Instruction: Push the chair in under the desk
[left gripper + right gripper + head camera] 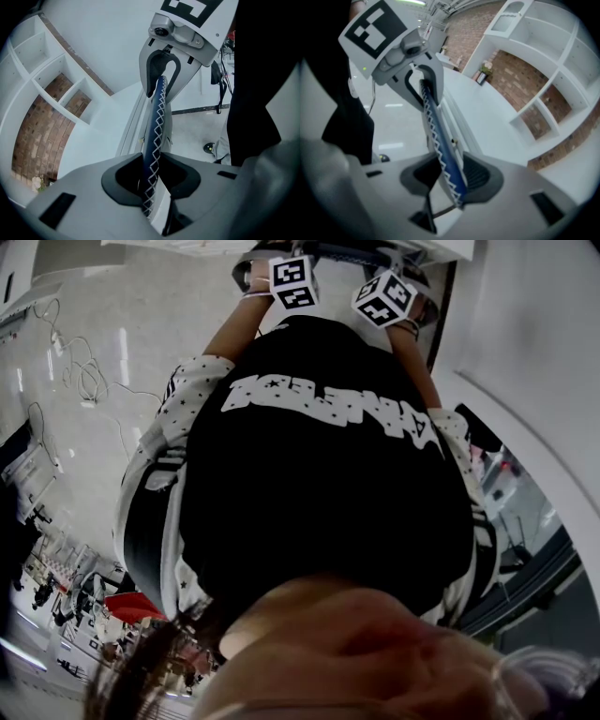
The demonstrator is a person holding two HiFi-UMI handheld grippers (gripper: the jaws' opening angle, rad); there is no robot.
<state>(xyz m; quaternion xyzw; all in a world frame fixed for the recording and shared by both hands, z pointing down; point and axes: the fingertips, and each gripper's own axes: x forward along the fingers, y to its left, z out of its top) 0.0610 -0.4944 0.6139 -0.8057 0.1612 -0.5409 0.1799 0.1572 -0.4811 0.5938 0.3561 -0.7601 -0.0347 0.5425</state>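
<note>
The chair shows only as the thin blue top edge of its back (157,122), trimmed with white zigzag stitching. My left gripper (153,177) is shut on that edge, the strip running between its dark pads. Farther along the same edge (436,136) my right gripper (451,176) is shut on it too. Each gripper view shows the other gripper clamped higher up the strip: the right gripper (162,70) and the left gripper (421,77). The white desk (487,112) lies just beyond the edge. In the head view my torso hides the chair; only the two marker cubes (293,282) (384,298) show.
White wall shelves with brick backing (51,79) (543,93) rise behind the desk (98,122). Pale glossy floor (197,131) lies beside it, with a small dark round thing (208,147) on it. My dark clothing (255,93) fills one side of each gripper view.
</note>
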